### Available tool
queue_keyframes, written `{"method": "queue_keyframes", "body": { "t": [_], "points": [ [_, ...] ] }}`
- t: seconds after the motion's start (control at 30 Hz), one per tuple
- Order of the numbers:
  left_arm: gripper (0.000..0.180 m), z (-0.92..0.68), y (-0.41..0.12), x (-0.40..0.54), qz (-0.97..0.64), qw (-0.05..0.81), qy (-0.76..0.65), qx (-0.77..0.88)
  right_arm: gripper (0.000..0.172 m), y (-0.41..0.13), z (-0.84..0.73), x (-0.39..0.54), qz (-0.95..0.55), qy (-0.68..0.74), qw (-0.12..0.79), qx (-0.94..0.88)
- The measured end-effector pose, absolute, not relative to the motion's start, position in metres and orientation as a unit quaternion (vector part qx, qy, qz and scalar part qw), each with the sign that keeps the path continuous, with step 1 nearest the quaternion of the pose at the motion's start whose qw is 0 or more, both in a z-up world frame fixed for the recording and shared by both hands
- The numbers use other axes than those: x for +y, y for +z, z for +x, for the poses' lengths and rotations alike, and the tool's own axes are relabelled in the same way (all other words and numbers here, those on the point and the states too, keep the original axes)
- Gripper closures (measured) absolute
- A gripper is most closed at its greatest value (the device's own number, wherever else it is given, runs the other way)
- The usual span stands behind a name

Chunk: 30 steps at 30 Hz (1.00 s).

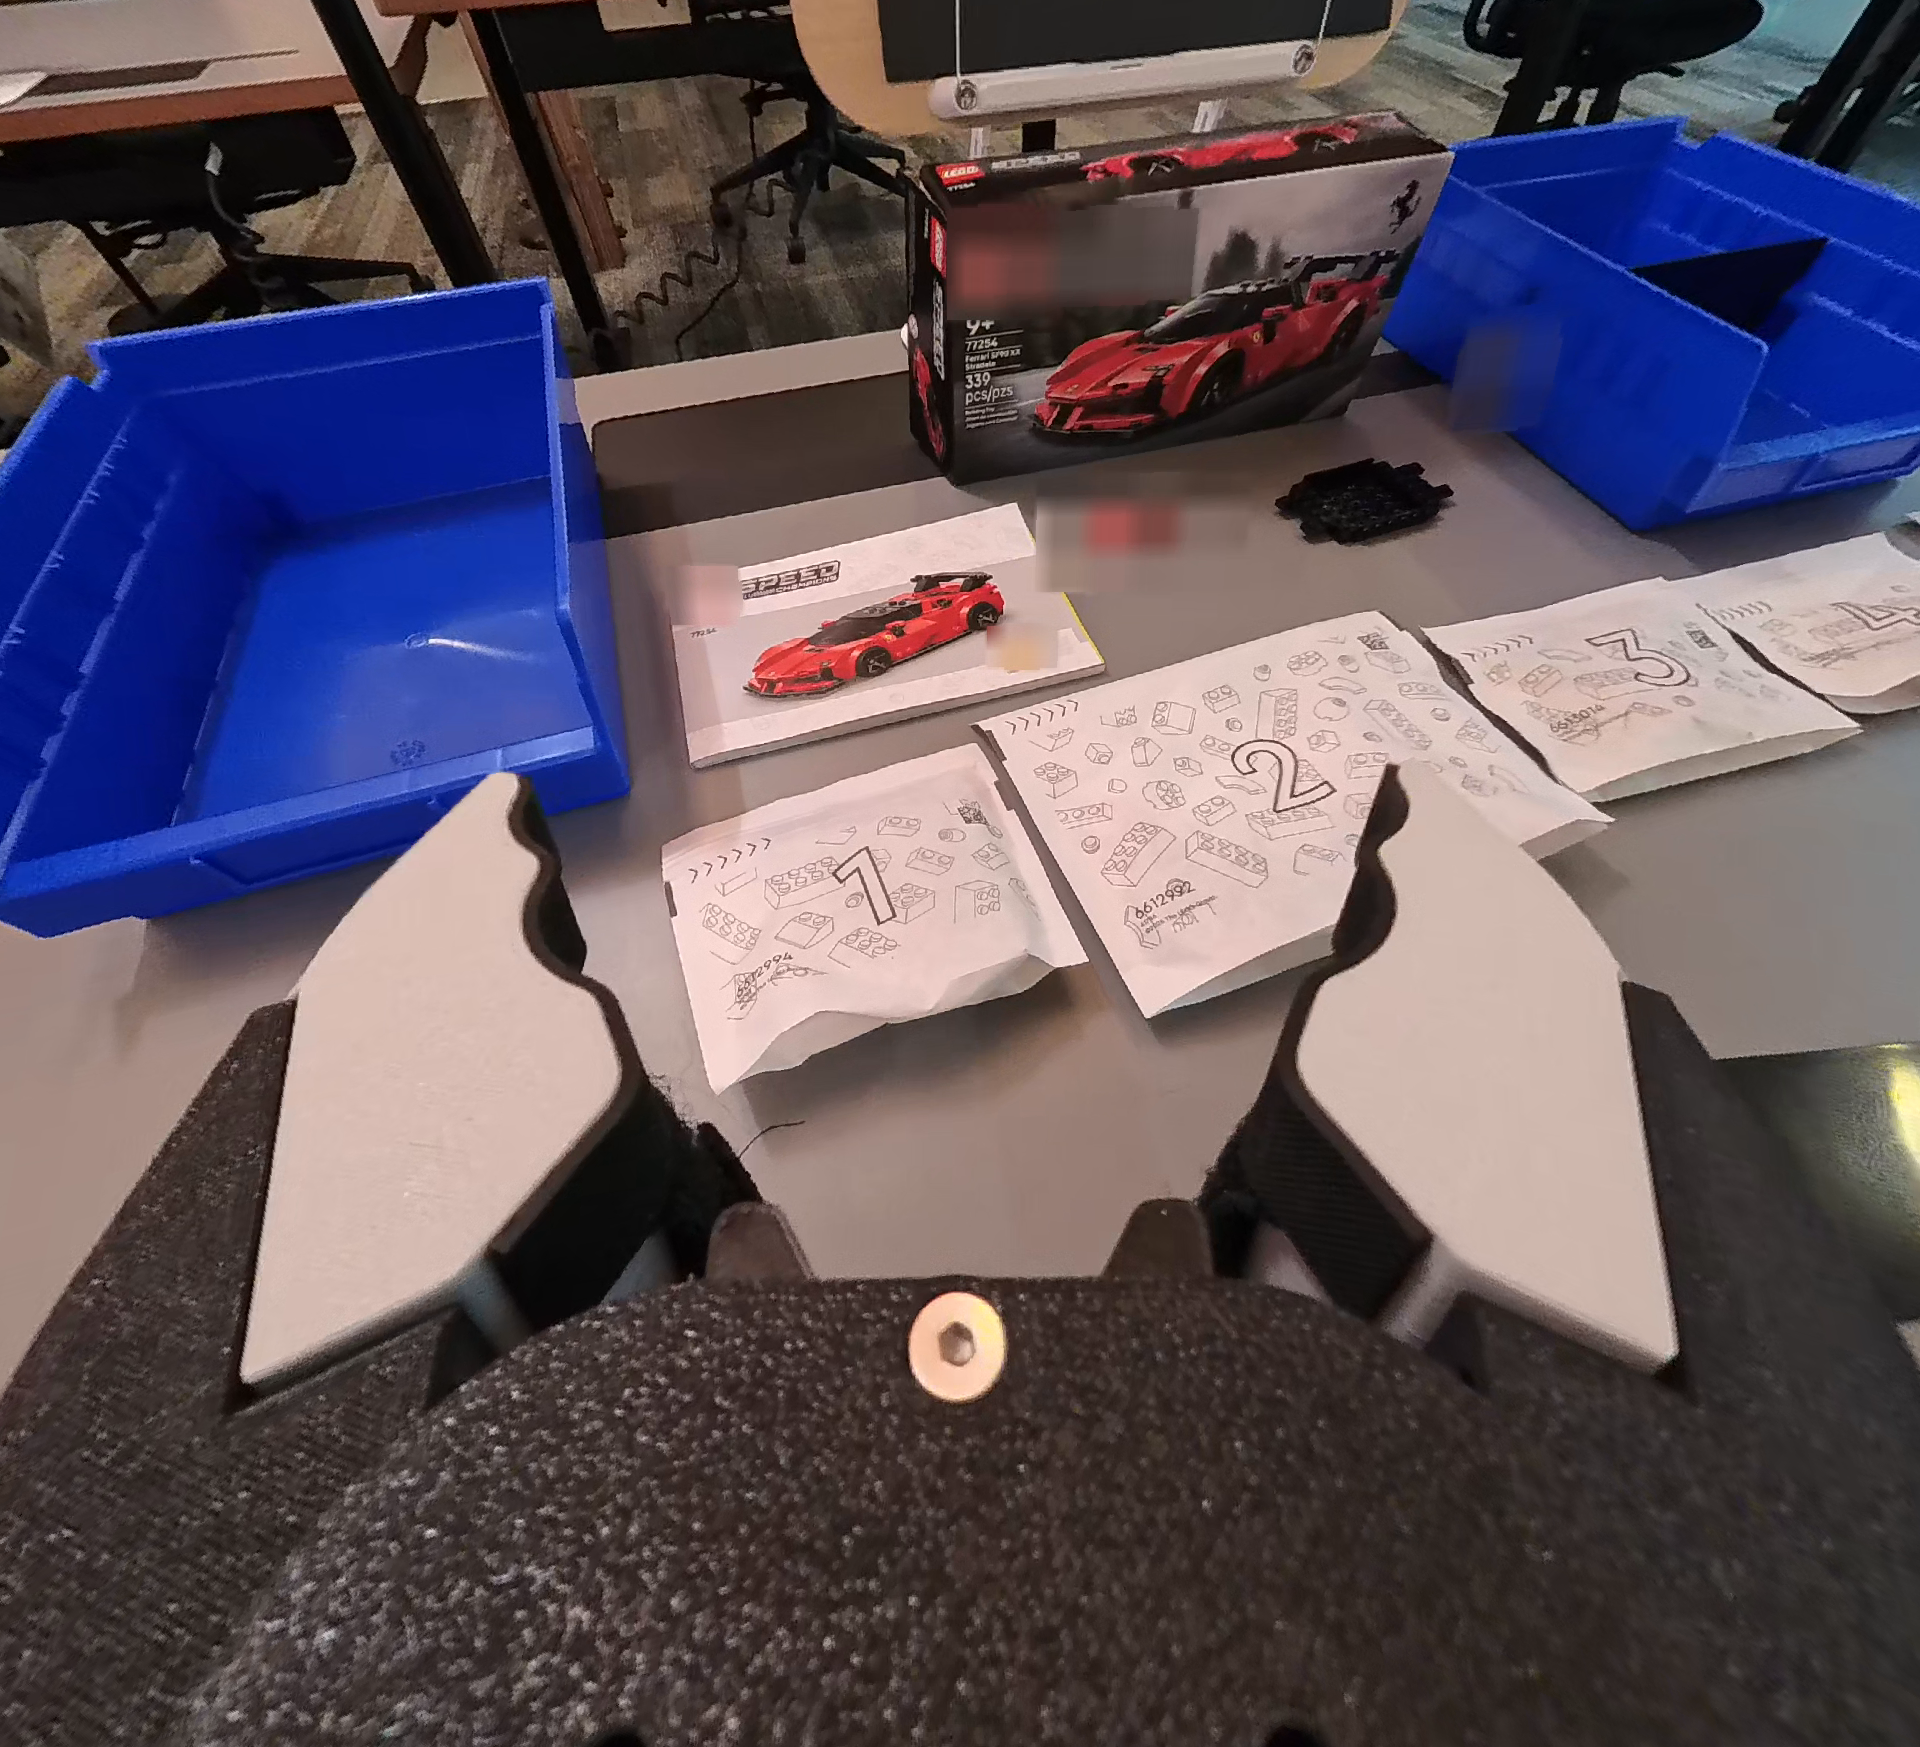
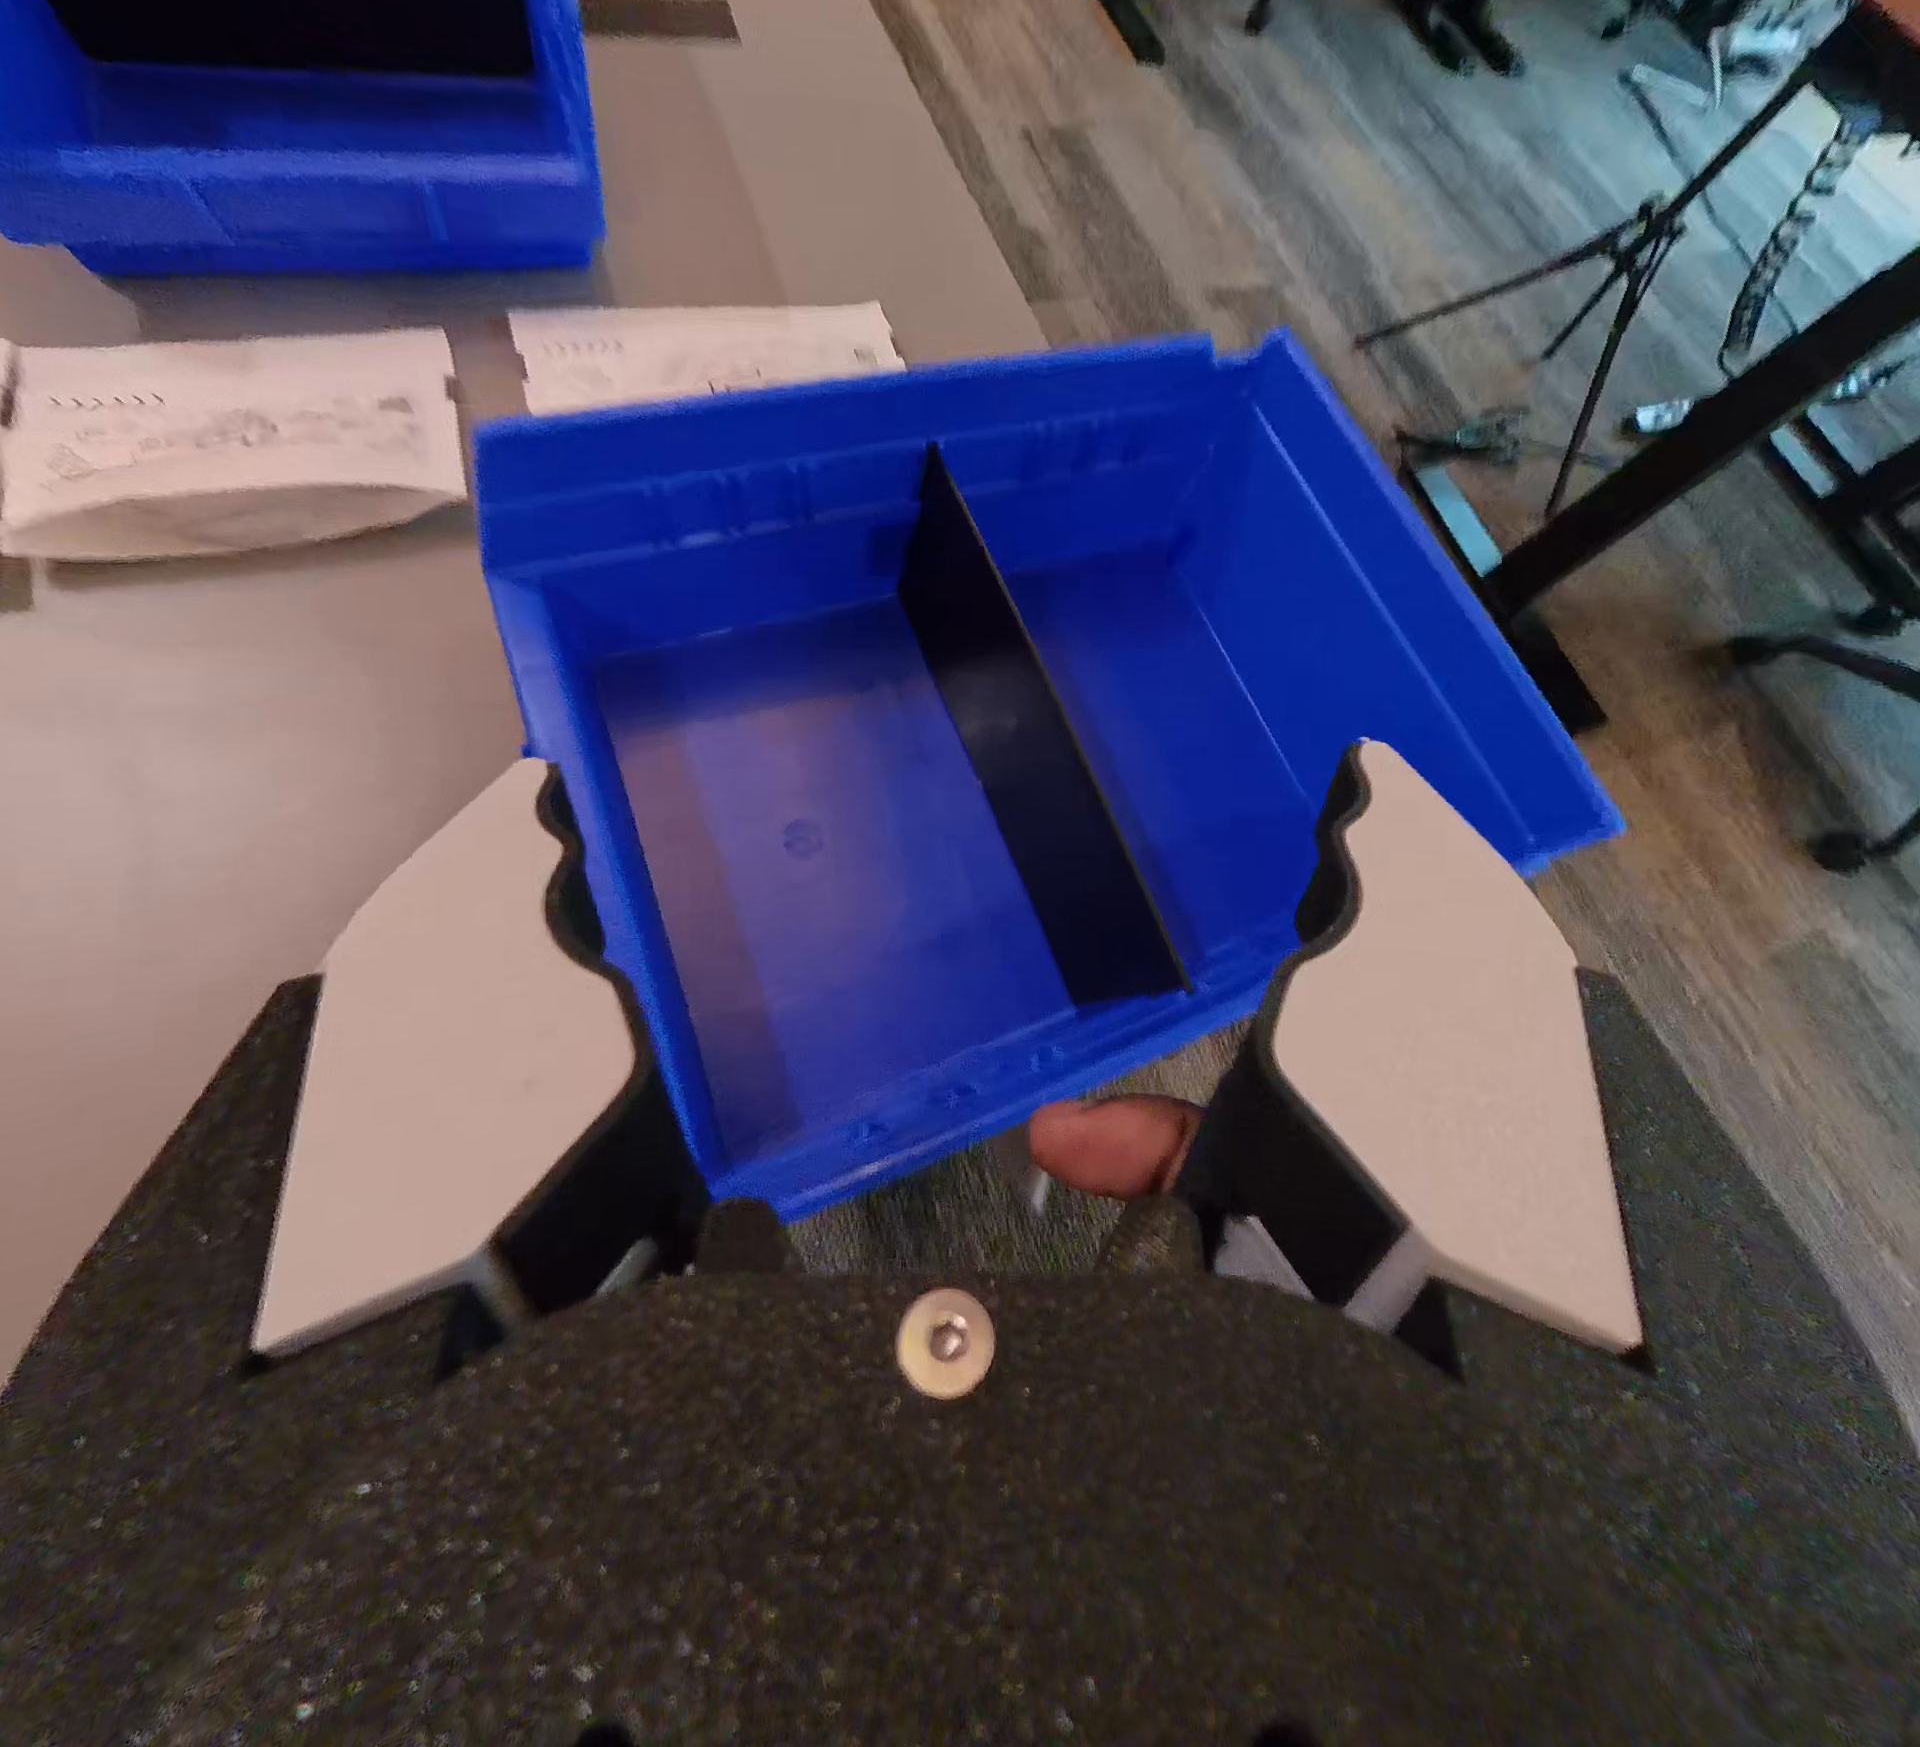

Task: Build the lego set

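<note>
**Left wrist view, left to right**
- The left bin [image 1: 582, 554] is blue with no divider. It stands at the table's [image 1: 935, 1178] left side, with its near wall just beyond the left finger [image 1: 436, 1022].
- The left gripper [image 1: 956, 783] hovers level above the table, pointing forward. Its jaws are spread wide and hold nothing. The tabletop below and between the fingers is open.
- 4 white paper bags lie flat in a row: bag 1 [image 1: 862, 918], bag 2 [image 1: 1247, 804], bag 3 [image 1: 1621, 679] and bag 4 [image 1: 1849, 637]. Each is printed with brick outlines and a large numeral. Bag 1 lies between the fingertips. The right fingertip overlaps bag 2.
- A booklet [image 1: 883, 637] with a red car on its cover lies behind bag 1.
- A box [image 1: 1143, 315] showing the same car stands upright at the rear edge. It carries a brand mark and small print.
- A black plate [image 1: 1361, 502] lies just right of the box's base.
- The rear bin [image 1: 1455, 274] is blue with a black divider. It sits at the rear right.

**Right wrist view, left to right**
- The right gripper [image 2: 951, 752] tilts downward, jaws wide.
- The split bin [image 2: 1351, 554] is blue and lies between the fingers. A black divider [image 2: 1029, 762] separates its 2 compartments.
- The left pad lies along the bin's left wall. The right finger covers its near right corner. Whether the pads press on the bin cannot be told.
- The bin overhangs the table's right edge, with floor [image 2: 1247, 243] beneath it.
- A fingertip [image 2: 1117, 1141] shows below its near wall.
</note>
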State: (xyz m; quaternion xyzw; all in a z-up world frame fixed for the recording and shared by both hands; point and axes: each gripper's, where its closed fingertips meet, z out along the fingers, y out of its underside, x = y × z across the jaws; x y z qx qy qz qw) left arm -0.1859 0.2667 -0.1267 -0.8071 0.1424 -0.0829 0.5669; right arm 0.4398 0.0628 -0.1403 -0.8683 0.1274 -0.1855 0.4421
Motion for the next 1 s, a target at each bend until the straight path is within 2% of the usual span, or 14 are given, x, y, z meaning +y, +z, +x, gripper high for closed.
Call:
{"method": "queue_keyframes", "body": {
  "t": [0.2,0.33,0.47,0.77,1.0],
  "points": [
    [0.039,-0.185,-0.116,0.263,-0.796,0.583,-0.088,0.139,0.038,-0.104,0.431,0.076,-0.811,-0.206,0.533,0.125],
    [0.038,-0.183,-0.107,0.259,-0.784,0.598,-0.089,0.14,0.026,-0.088,0.419,0.084,-0.783,-0.204,0.573,0.129],
    [0.035,-0.18,-0.095,0.255,-0.769,0.618,-0.084,0.139,0.025,-0.072,0.389,0.102,-0.76,-0.185,0.613,0.108],
    [0.035,-0.16,-0.067,0.239,-0.724,0.669,-0.106,0.136,0.027,-0.066,0.282,0.159,-0.758,-0.115,0.641,0.026],
    [0.035,-0.13,-0.086,0.253,-0.738,0.649,-0.108,0.149,0.033,-0.095,0.166,0.222,-0.772,-0.034,0.63,-0.069]
  ]
}}
